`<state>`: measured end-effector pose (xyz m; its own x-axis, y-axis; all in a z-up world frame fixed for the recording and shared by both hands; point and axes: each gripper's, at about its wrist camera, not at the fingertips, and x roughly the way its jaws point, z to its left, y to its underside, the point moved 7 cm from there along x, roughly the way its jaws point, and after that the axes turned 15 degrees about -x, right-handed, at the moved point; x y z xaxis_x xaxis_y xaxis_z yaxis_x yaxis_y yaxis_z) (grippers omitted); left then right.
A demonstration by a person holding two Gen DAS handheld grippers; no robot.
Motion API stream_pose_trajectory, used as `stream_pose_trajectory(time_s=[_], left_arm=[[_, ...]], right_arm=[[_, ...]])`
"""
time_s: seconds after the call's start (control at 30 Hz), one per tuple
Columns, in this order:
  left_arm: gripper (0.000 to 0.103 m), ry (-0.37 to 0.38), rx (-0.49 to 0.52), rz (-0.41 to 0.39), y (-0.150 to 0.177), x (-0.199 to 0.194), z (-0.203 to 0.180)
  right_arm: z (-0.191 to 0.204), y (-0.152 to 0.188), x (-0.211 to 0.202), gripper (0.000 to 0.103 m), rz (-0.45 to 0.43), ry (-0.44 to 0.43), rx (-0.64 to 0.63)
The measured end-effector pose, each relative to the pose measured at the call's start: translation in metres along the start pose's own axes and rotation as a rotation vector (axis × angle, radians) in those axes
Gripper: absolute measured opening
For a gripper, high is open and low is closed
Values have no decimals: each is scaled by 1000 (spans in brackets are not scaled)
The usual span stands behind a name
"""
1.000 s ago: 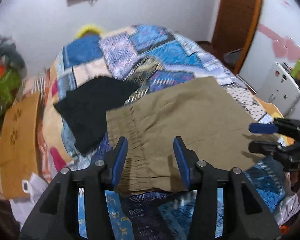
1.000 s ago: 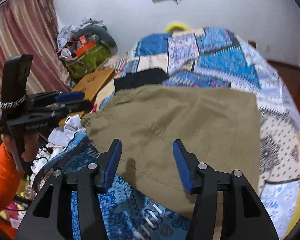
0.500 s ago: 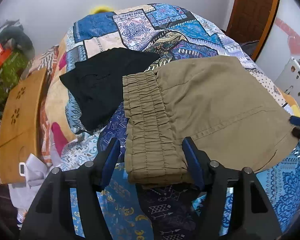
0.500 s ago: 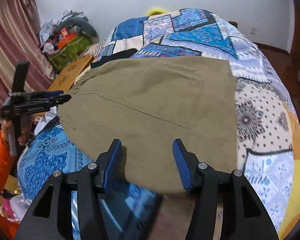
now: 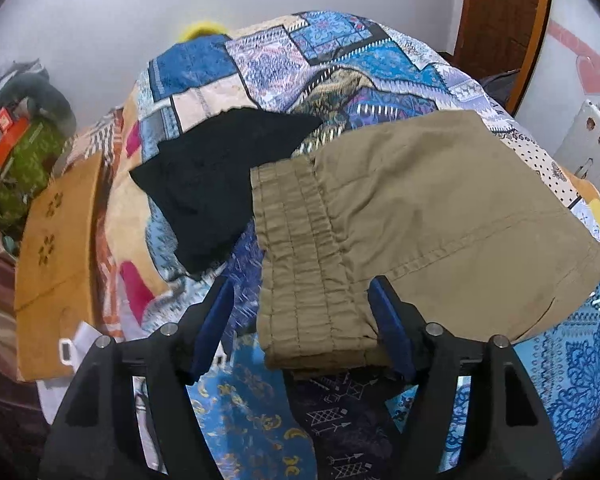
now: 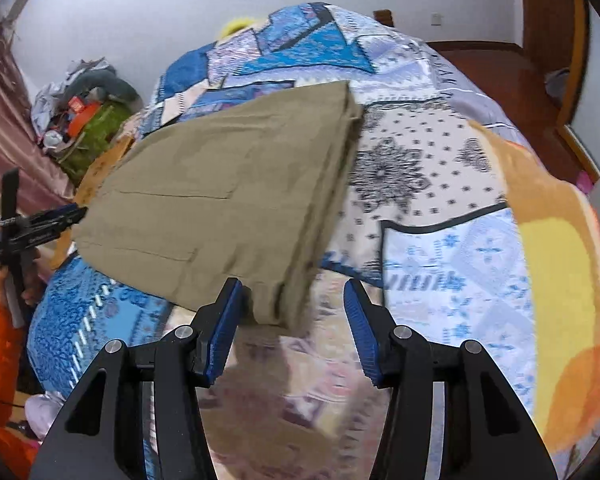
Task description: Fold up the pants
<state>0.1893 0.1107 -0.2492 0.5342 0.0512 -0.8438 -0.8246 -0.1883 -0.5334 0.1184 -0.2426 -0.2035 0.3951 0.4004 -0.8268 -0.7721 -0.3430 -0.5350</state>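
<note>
The khaki pants (image 5: pixel 420 220) lie folded flat on the patchwork bed, elastic waistband toward my left gripper. My left gripper (image 5: pixel 302 326) is open, its blue pads on either side of the waistband's near corner, not closed on it. In the right wrist view the pants (image 6: pixel 228 200) show their folded leg end. My right gripper (image 6: pixel 292 322) is open around the near corner of that end, holding nothing. The left gripper also shows at the far left of the right wrist view (image 6: pixel 60 216).
A black garment (image 5: pixel 220 176) lies on the patchwork bedspread (image 5: pixel 340 60) beside the waistband. A wooden board (image 5: pixel 56 248) leans at the bed's left side, with clutter (image 5: pixel 16 152) behind. A wooden door (image 5: pixel 504 28) and a white appliance (image 5: pixel 588 148) stand at right.
Both grippers have dropped toward the pants and closed in on opposite ends. The right gripper swung rightward to the folded leg end. Both stayed open.
</note>
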Motion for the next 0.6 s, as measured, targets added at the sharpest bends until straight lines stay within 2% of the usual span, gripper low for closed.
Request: stream_pose_trajectory(time_s=[0.1, 0.17, 0.27, 0.4, 0.5, 0.6], left_arm=[[74, -4, -23, -28, -21, -7, 4], [81, -3, -50, -52, -39, -8, 8], [84, -1, -92, -71, -66, -4, 14], [84, -3, -115, -50, -91, 18, 15], [84, -18, -122, -8, -99, 40, 15], [84, -9, -135, 28, -101, 62, 13]], right_arm=[[-7, -16, -8, 50, -22, 47, -24], [-12, -32, -9, 50, -45, 53, -31], [-19, -56, -3, 52, -71, 53, -37], [-24, -88, 16, 56, -96, 42, -62], [-30, -113, 39, 62, -108, 35, -80], [-41, -133, 67, 62, -85, 31, -91]])
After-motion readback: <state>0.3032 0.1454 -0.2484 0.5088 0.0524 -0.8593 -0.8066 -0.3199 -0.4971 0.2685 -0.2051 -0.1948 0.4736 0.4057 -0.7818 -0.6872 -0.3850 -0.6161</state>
